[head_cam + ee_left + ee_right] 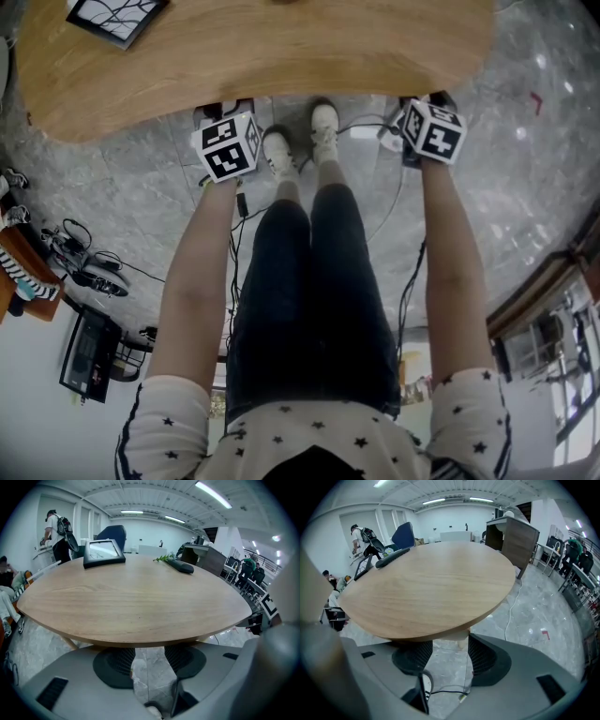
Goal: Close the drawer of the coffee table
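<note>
Both the left gripper (pixel 150 657) and the right gripper (pixel 449 654) are wide open and hold nothing. The edge of the round table (pixel 136 597) sits just past their fingers. Its drawer is hidden. Floor (pixel 443 679) shows between the fingers.

Picture frame (pixel 117 17) on coffee table (pixel 281 66) at left, person's feet (pixel 277 150) on floor (pixel 525 122) before it

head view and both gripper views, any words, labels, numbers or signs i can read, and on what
No readable text in any view.
Left cube and right cube: black-and-white square patterns only, no letters.
Frame on the table: a branch drawing, no words.
</note>
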Tool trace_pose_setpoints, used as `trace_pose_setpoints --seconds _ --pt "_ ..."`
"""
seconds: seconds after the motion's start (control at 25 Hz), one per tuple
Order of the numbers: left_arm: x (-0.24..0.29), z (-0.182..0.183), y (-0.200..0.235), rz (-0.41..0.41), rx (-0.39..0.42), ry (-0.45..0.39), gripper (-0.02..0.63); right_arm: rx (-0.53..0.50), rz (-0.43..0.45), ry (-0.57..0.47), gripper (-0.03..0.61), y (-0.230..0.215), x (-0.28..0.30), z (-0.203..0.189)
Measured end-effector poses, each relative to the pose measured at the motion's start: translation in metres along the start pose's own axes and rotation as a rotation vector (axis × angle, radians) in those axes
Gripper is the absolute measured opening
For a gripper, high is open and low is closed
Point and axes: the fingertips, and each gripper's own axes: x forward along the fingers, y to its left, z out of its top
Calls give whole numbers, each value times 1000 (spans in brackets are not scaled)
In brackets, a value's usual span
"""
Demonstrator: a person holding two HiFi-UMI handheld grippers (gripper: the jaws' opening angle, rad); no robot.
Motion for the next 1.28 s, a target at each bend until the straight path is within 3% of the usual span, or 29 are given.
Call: trace_pose_setpoints --seconds 0.16,0.4,0.56,0.84,1.0,1.28 --pt "-2 -1 1 1 -5 24 200 20 -22 -4 238 0 -6 0" --pt "-16 -5 2 2 -10 46 123 58 2 -17 236 15 -21 -3" --pt "-32 -6 0 6 13 54 58 79 0 -25 169 23 -35 -5" --pt "-60 0 -9 -23 51 46 14 131 -18 -62 63 31 -64 -5" --pt "-78 6 -18 -55 61 46 9 133 -43 -79 23 33 -85 -1" --pt "-116 18 -40 -125 105 56 9 182 19 -121 9 57 -124 11"
